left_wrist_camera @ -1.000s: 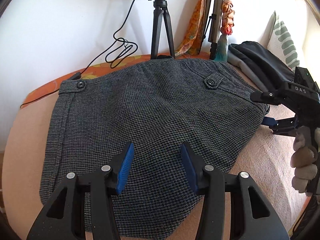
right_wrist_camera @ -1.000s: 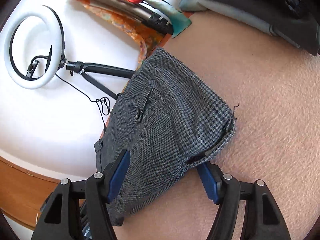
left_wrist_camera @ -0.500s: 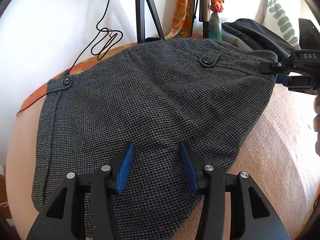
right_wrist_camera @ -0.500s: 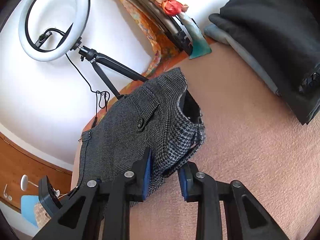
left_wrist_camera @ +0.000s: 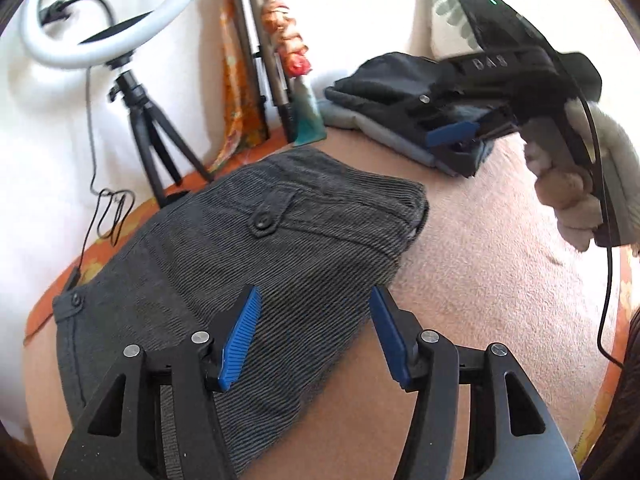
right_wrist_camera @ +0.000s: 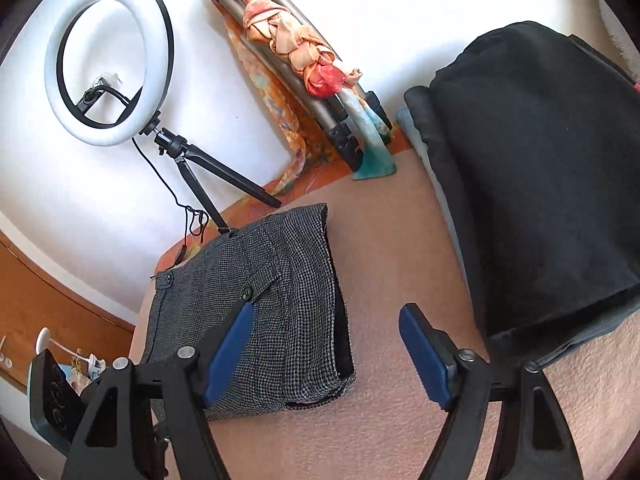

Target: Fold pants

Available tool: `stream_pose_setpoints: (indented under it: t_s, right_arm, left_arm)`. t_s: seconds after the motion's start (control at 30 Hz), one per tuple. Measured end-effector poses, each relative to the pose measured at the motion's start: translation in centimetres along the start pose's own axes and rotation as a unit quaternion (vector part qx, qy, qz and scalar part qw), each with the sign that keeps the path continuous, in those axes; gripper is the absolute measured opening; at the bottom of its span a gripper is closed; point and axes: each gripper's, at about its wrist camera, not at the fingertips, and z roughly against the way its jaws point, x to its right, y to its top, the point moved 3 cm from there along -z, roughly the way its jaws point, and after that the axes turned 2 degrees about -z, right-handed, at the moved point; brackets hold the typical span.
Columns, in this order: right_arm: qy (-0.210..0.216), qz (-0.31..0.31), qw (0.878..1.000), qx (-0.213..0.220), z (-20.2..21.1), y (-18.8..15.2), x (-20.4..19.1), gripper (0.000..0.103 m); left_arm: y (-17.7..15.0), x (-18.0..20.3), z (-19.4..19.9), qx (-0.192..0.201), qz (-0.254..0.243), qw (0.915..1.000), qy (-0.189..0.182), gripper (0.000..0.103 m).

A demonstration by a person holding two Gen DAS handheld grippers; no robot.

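Note:
The grey houndstooth pants lie folded on the pink blanket, waistband buttons up; they also show in the right wrist view. My left gripper is open and empty, raised over the pants' near right edge. My right gripper is open and empty, above the blanket just right of the pants' folded edge. The right gripper also shows in the left wrist view, held in the air at the upper right, apart from the pants.
A stack of folded dark clothes lies on the blanket at the right. A ring light on a small tripod and a folded tripod with a scarf stand against the white wall behind. The orange bed edge runs at the left.
My right gripper let go of the pants' right corner, opened and lifted away. The pants now lie narrower, folded over. My left gripper opened wider and shifted right.

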Motion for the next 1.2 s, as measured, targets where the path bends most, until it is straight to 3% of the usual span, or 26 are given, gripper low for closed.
stream_pose_setpoints:
  t_s: [0.27, 0.4, 0.5, 0.57, 0.63, 0.73, 0.83, 1.03, 1.2]
  right_arm:
    - [0.046, -0.017, 0.998, -0.024, -0.8, 2.1, 0.7, 0.083]
    - [0.053, -0.005, 0.998, -0.029, -1.1, 2.7, -0.1, 0.083]
    - [0.054, 0.001, 0.998, -0.037, -1.6, 3.0, -0.7, 0.083]
    - [0.056, 0.002, 0.997, -0.044, -2.1, 3.2, -1.0, 0.083]
    - [0.055, 0.001, 0.997, -0.055, -2.7, 3.4, -1.4, 0.083]
    - [0.050, -0.014, 0.996, -0.079, -4.4, 3.6, -1.3, 0.084]
    - [0.050, -0.048, 0.993, -0.098, -6.4, 3.7, -0.5, 0.085]
    - [0.067, -0.113, 0.982, -0.133, -9.8, 3.1, 1.2, 0.085]
    - [0.113, -0.148, 0.973, -0.137, -11.2, 2.4, 1.7, 0.085]
  left_arm:
    - [2.9, 5.3, -5.7, -0.033, -0.075, 0.9966, -0.011, 0.056]
    - [3.5, 5.7, -8.2, -0.046, -0.078, 0.9959, -0.002, 0.056]
    - [3.7, 4.9, -8.8, -0.040, -0.053, 0.9976, -0.016, 0.048]
    - [3.8, 3.9, -8.5, -0.029, -0.030, 0.9988, -0.025, 0.029]
    - [4.0, 2.6, -7.8, -0.014, 0.013, 0.9986, -0.048, 0.016]
    - [4.0, 0.9, -6.8, 0.010, 0.076, 0.9933, -0.087, 0.014]
    - [3.9, 0.0, -5.8, 0.030, 0.107, 0.9885, -0.103, 0.013]
    - [4.2, -0.5, -4.8, 0.052, 0.121, 0.9855, -0.107, 0.013]
    - [4.1, -1.1, -4.2, 0.064, 0.132, 0.9828, -0.112, 0.013]
